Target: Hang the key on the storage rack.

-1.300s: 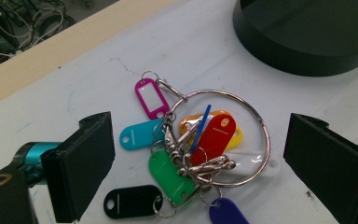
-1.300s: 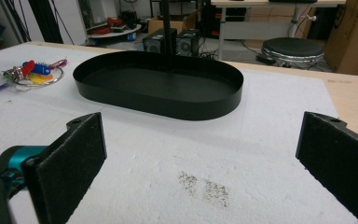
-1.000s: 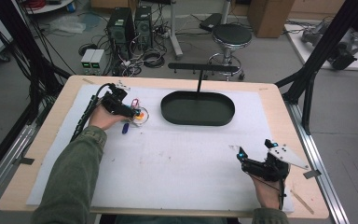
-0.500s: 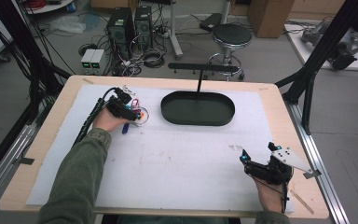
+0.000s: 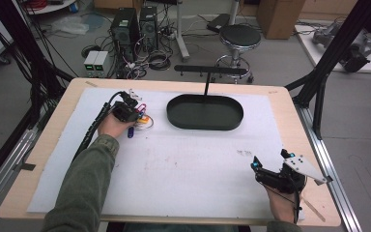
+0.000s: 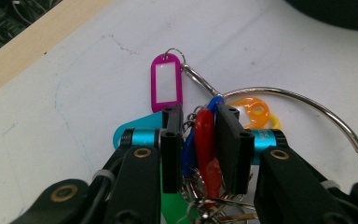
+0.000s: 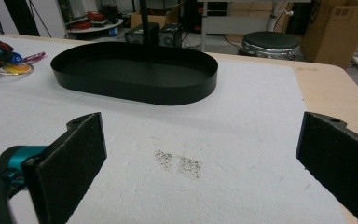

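A bunch of plastic key tags (image 5: 144, 122) on a large metal ring (image 6: 326, 112) lies on the white mat at the left. My left gripper (image 5: 134, 113) (image 6: 199, 112) points down into the bunch. Its jaws have just been closing, and a red tag (image 6: 206, 140) and a blue tag (image 6: 189, 145) are pinched between the pads. A pink tag (image 6: 166, 86) and an orange tag (image 6: 254, 109) lie flat just beyond the fingertips. My right gripper (image 5: 258, 166) (image 7: 200, 154) hovers open over bare mat at the front right, with nothing between its jaws.
A black oval tray (image 5: 205, 126) (image 7: 135, 93) sits at the back middle of the mat, with a black T-shaped stand (image 5: 210, 71) rising behind it. A small dark stain (image 5: 244, 152) (image 7: 179, 163) marks the mat ahead of the right gripper. Wooden table edges border the mat.
The left gripper's jaws have closed on the tags in the bunch while the hand stayed in place. The right gripper has hardly moved.
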The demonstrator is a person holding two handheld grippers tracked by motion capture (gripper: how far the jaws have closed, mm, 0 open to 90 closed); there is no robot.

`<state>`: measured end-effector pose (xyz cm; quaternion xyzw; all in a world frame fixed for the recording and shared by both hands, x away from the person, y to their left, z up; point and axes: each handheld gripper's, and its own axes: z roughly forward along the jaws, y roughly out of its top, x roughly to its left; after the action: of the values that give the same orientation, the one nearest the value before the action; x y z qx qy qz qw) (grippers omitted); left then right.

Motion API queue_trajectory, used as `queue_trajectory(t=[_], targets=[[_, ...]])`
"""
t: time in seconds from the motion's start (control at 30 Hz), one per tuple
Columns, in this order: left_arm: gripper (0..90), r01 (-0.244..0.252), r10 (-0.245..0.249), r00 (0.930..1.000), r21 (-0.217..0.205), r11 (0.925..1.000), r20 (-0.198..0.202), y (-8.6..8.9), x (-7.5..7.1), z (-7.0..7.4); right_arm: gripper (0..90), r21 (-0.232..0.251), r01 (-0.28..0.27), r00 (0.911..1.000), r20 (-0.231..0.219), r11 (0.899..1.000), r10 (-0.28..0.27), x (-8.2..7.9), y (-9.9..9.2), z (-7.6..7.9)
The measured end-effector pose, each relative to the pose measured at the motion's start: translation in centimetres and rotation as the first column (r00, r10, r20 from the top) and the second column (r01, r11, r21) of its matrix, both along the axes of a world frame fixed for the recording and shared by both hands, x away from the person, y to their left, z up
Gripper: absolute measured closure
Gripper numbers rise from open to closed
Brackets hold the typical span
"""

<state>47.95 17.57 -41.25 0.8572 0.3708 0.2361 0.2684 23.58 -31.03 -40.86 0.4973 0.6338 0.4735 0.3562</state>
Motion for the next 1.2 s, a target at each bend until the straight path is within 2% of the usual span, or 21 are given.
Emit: queue_trajectory(t=[0.13, 0.17, 0.2, 0.3, 0.37, 0.53, 0.67, 0.73, 0.8, 0.87, 0.93, 1.03, 1.2], targets=[[75.3, 0.010, -0.010, 0.9999, -0.002, 0.9999, 0.012, 0.1, -0.2, 0.3, 0.6, 0.002, 0.001, 1.0000, 0.004, 1.000, -0.001, 0.0, 0.0, 0.0], [75.3, 0.007, -0.007, 0.9996, 0.006, 1.0000, 0.028, 0.1, -0.3, 0.5, 0.6, 0.002, 0.001, 1.0000, 0.004, 1.000, -0.001, 0.0, 0.0, 0.0], [84.1, 0.012, -0.012, 0.9996, -0.010, 0.9999, 0.024, 0.3, -0.3, 0.6, 0.5, -0.001, -0.001, 1.0000, 0.005, 1.000, 0.001, 0.0, 0.0, 0.0], [84.6, 0.028, -0.028, 0.9996, 0.030, 0.9992, 0.008, 0.2, -0.5, 0.5, 0.5, -0.002, -0.004, 1.0000, 0.000, 1.000, 0.004, 0.0, 0.1, -0.1], [84.7, 0.042, -0.042, 0.9991, 0.039, 0.9983, 0.002, 0.2, -0.6, 0.6, 0.6, -0.006, -0.009, 1.0000, -0.001, 1.000, 0.009, 0.0, 0.2, -0.1], [84.8, 0.052, -0.052, 0.9986, 0.019, 0.9985, -0.010, 0.4, -0.8, 1.2, 0.6, -0.005, -0.012, 0.9999, 0.001, 1.000, 0.012, 0.1, 0.2, -0.1], [84.9, 0.057, -0.057, 0.9984, 0.005, 0.9984, 0.000, 0.7, -1.1, 2.0, 0.5, -0.002, -0.013, 0.9999, 0.003, 1.000, 0.013, 0.0, 0.2, -0.1], [84.8, 0.062, -0.062, 0.9980, 0.000, 0.9981, -0.013, 0.8, -1.3, 2.4, 0.6, -0.002, -0.015, 0.9999, 0.002, 1.000, 0.015, 0.0, 0.2, -0.1], [84.8, 0.056, -0.056, 0.9984, 0.003, 0.9984, -0.005, 1.0, -1.6, 2.8, 0.6, -0.005, -0.021, 0.9998, -0.003, 1.000, 0.021, 0.0, 0.3, -0.2], [84.8, 0.052, -0.052, 0.9986, -0.016, 0.9985, -0.001, 1.3, -1.8, 3.4, 0.5, -0.011, -0.027, 0.9996, -0.004, 1.000, 0.027, 0.1, 0.4, -0.2], [84.9, 0.050, -0.049, 0.9986, -0.036, 0.9981, 0.019, 1.7, -2.0, 4.1, 0.5, -0.017, -0.030, 0.9995, -0.002, 0.999, 0.030, 0.1, 0.4, -0.2], [84.9, 0.053, -0.050, 0.9965, -0.032, 0.9981, 0.067, 2.3, -2.4, 5.0, 0.5, -0.016, -0.031, 0.9995, -0.006, 0.999, 0.031, 0.0, 0.5, -0.2], [84.9, 0.040, -0.033, 0.9948, -0.062, 0.9973, 0.096, 3.0, -2.8, 6.3, 0.6, -0.018, -0.041, 0.9991, -0.009, 0.999, 0.041, 0.1, 0.6, -0.2]])
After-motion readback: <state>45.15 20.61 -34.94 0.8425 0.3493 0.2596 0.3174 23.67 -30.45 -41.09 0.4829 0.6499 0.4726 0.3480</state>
